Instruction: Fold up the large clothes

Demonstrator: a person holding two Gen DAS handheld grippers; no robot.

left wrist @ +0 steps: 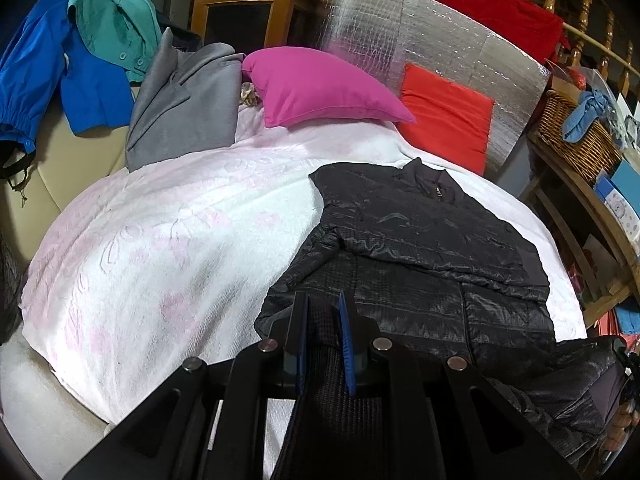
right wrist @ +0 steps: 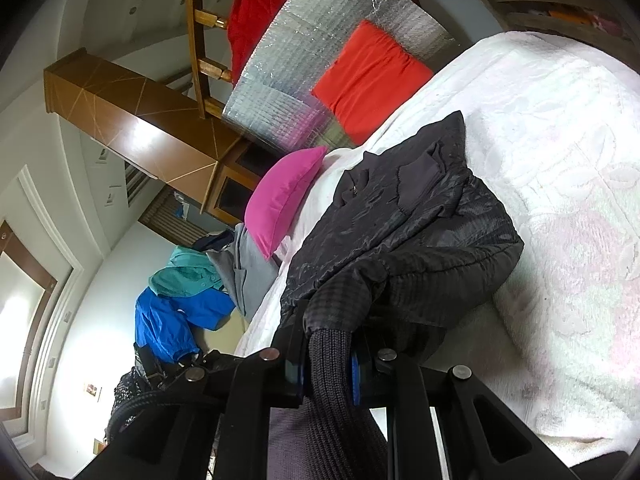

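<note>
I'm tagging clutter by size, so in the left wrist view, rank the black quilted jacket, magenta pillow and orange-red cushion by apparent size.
1. Black quilted jacket, though nearest the camera.
2. Magenta pillow.
3. Orange-red cushion, close to the pillow and farther back, so unsure.

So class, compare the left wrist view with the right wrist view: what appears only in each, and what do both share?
Only the left wrist view shows the wicker basket's contents and the left tool shut on the black jacket. Only the right wrist view shows the ceiling and the right tool shut on a ribbed cuff. Both share the jacket, pink pillow, orange cushion and white blanket.
</note>
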